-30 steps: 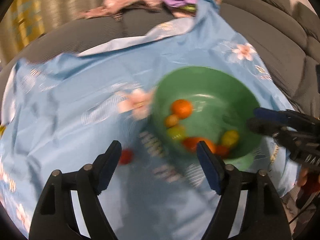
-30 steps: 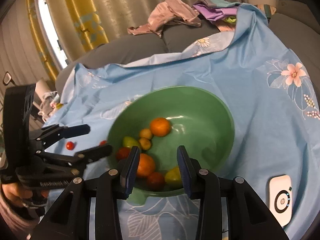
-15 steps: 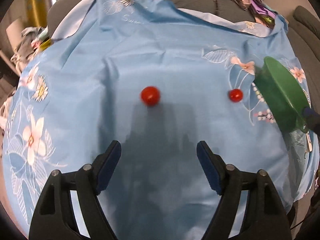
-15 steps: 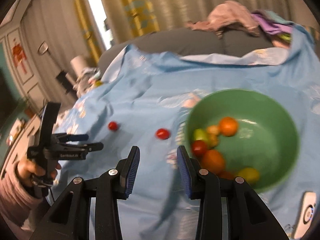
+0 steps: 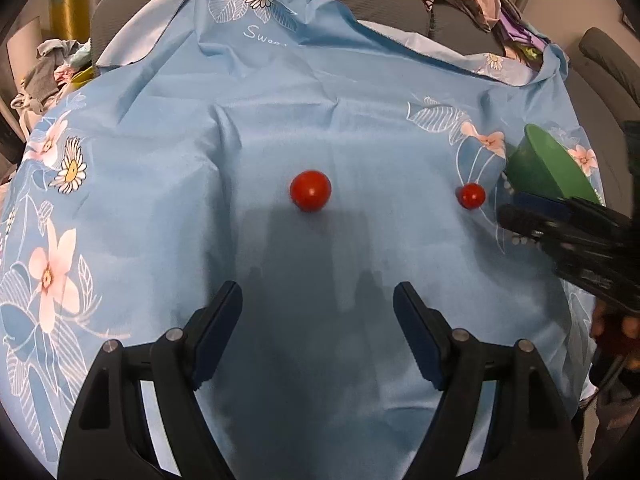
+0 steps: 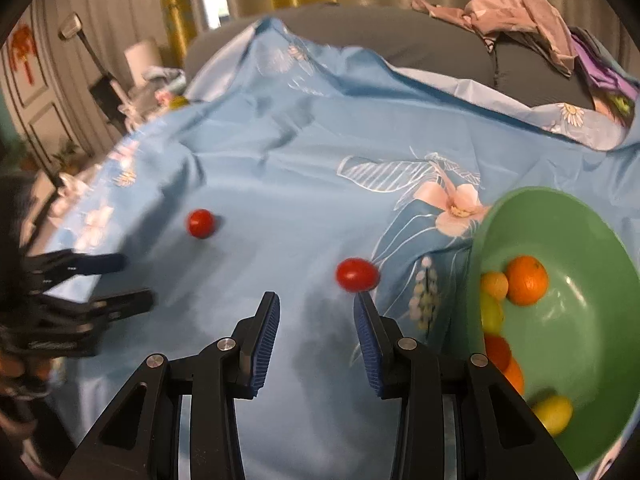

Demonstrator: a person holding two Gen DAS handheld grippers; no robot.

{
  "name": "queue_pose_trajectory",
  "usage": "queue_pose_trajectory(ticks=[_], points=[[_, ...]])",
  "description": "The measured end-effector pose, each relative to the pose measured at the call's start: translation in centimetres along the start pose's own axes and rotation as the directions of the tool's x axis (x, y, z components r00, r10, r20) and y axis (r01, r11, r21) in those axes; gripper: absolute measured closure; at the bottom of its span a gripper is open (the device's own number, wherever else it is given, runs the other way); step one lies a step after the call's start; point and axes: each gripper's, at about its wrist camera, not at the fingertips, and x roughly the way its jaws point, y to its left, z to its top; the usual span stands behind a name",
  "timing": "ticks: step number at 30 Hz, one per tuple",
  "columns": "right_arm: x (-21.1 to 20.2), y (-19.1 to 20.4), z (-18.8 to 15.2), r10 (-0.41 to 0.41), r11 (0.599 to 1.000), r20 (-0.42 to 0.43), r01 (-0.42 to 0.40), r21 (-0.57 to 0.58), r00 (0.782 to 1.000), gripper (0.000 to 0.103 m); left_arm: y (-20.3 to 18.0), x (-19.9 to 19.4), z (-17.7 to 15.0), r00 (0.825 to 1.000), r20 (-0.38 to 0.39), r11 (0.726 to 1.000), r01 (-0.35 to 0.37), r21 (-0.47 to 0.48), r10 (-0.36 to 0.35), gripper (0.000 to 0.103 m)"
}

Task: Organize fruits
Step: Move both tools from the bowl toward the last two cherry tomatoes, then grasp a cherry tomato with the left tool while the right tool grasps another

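Observation:
Two small red tomatoes lie on the blue flowered cloth. One tomato is straight ahead of my open, empty left gripper; it also shows in the right wrist view. The other tomato lies near the green bowl and sits just beyond the right fingertip of my open, empty right gripper, where it shows as an oval tomato. The bowl holds several orange, yellow and red fruits. The right gripper also shows at the right edge of the left wrist view, the left gripper at the left edge of the right wrist view.
The blue cloth covers a grey sofa. A heap of clothes lies at the back right. Curtains and furniture stand behind at the left.
Both grippers have swung left, away from the bowl, toward the two tomatoes on the cloth. The left gripper has come closer to its tomato. Both stay open.

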Motion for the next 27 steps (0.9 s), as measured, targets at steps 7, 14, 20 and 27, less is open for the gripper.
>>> queue_pose_trajectory(ticks=[7, 14, 20, 27], points=[[4.0, 0.8, 2.0, -0.122, 0.988, -0.089, 0.112, -0.107, 0.988, 0.064, 0.0, 0.6, 2.1, 0.999, 0.022, 0.999, 0.025, 0.026, -0.026, 0.025], [5.4, 0.6, 2.3, -0.101, 0.989, -0.149, 0.083, -0.125, 0.984, 0.064, -0.3, 2.3, 4.0, 0.999, 0.008, 0.999, 0.038, 0.037, -0.039, 0.026], [5.0, 0.4, 1.8, -0.057, 0.995, -0.140, 0.045, -0.085, 0.988, 0.071, -0.1, 4.2, 5.2, 1.000, -0.013, 0.999, 0.020, 0.031, -0.019, 0.037], [4.5, 0.1, 1.0, 0.026, 0.999, -0.122, -0.028, -0.018, 0.992, 0.071, 0.0, 5.5, 5.9, 0.999, -0.039, 0.999, 0.003, 0.035, -0.001, 0.049]])
